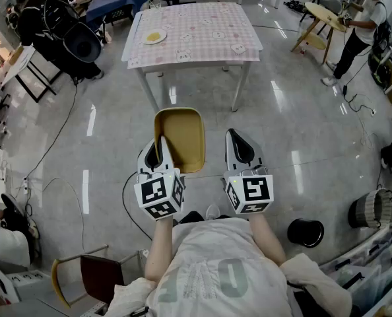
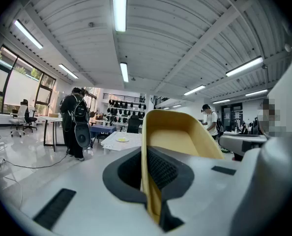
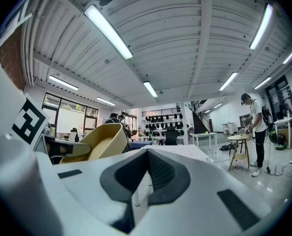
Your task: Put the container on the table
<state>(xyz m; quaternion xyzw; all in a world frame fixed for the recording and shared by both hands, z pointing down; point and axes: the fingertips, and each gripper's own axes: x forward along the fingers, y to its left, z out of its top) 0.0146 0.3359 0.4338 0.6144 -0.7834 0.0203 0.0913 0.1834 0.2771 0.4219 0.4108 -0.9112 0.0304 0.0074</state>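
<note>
I make out a person (image 1: 361,25) standing at a small wooden stand (image 1: 323,13) on the far right. A black round object (image 1: 305,232) sits on the glossy floor (image 1: 282,111) near a ribbed basket (image 1: 371,209). Dark gear (image 1: 67,35) is piled far left, and a cable (image 1: 54,140) runs from it.

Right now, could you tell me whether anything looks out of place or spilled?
Nothing stands out. The yellow container looks empty and intact, pinched by one wall in the left gripper above the floor; the table ahead looks tidy.
</note>
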